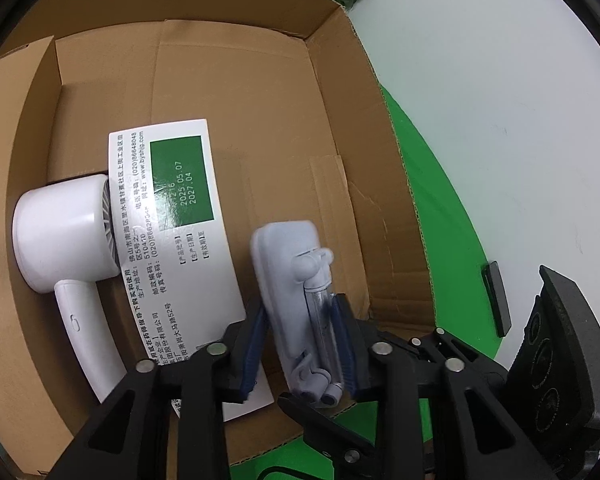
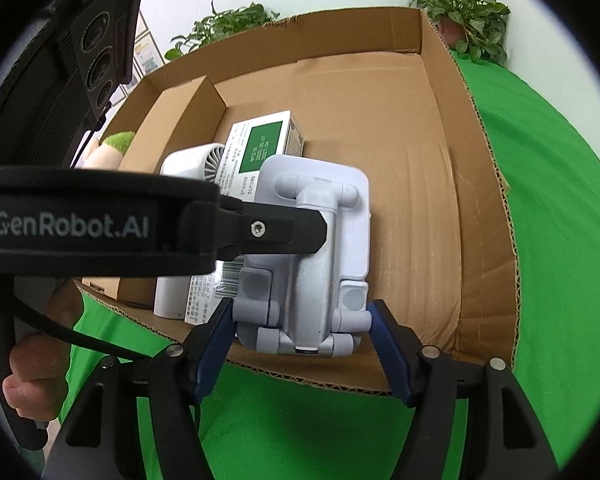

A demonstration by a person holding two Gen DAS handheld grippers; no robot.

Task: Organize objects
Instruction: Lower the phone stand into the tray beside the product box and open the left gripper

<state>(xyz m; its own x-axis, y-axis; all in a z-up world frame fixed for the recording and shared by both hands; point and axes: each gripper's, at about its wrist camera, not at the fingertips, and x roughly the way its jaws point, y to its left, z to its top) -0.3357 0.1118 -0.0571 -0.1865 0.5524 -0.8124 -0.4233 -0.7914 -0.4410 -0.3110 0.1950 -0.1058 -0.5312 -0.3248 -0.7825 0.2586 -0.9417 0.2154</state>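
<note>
A pale grey plastic holder with a clear tube along its middle hangs over the near edge of an open cardboard box. My left gripper is shut on it, blue pads pressing its tube and side. In the right wrist view the same holder lies between the pads of my right gripper, which touch both sides of its lower end. The left gripper's black finger crosses it from the left. Inside the box lie a white handheld fan and a white carton with a green label.
The box sits on a green cloth over a white table. Potted plants stand behind it. A small dark block lies on the cloth's edge. A hand grips the left handle. A pink and green soft toy lies left of the box.
</note>
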